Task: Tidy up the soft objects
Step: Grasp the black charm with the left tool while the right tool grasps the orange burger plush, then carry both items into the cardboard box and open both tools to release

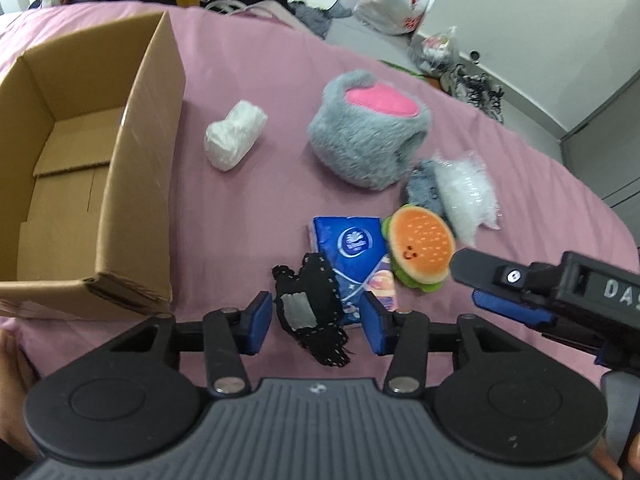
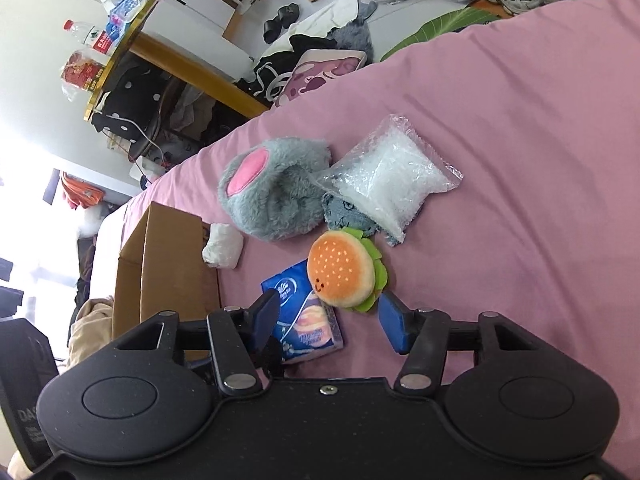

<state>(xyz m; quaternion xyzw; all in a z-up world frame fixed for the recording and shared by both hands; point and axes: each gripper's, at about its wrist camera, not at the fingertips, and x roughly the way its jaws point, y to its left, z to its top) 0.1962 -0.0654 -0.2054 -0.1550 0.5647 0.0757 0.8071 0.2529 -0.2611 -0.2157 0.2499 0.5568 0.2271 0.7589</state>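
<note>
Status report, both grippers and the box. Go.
Left gripper open, jaws either side of black lace piece. Right gripper open near burger plush. Cardboard box empty, nothing blocking.

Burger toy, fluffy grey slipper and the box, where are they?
burger toy (image 2: 342, 276), right wrist view, on its orange bun.
fluffy grey slipper (image 1: 360, 148), left wrist view, on its grey fur side.
cardboard box (image 1: 140, 184), left wrist view, on its outer right wall.
</note>
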